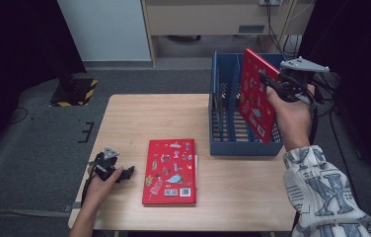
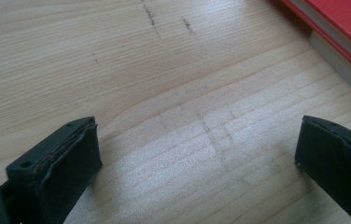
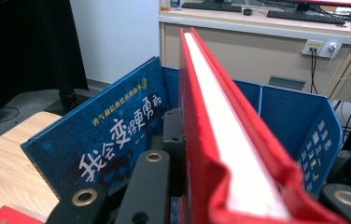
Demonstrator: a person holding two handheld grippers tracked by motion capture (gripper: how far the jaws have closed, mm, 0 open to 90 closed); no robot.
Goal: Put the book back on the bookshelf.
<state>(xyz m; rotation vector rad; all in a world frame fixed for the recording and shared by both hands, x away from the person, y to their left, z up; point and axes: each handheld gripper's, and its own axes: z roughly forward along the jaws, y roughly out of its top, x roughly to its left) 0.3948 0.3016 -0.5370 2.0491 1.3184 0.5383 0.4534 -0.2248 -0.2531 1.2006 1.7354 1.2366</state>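
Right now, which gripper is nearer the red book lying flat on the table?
Left. The left gripper rests just beside the flat red book; the right gripper is up over the blue crate.

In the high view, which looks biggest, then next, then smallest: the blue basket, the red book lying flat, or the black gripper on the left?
1. Blue slatted plastic basket, largest.
2. Red picture book lying flat on the wooden table; it sits nearer the camera, yet looks smaller than the basket.
3. Black left hand-held gripper, clearly smallest.
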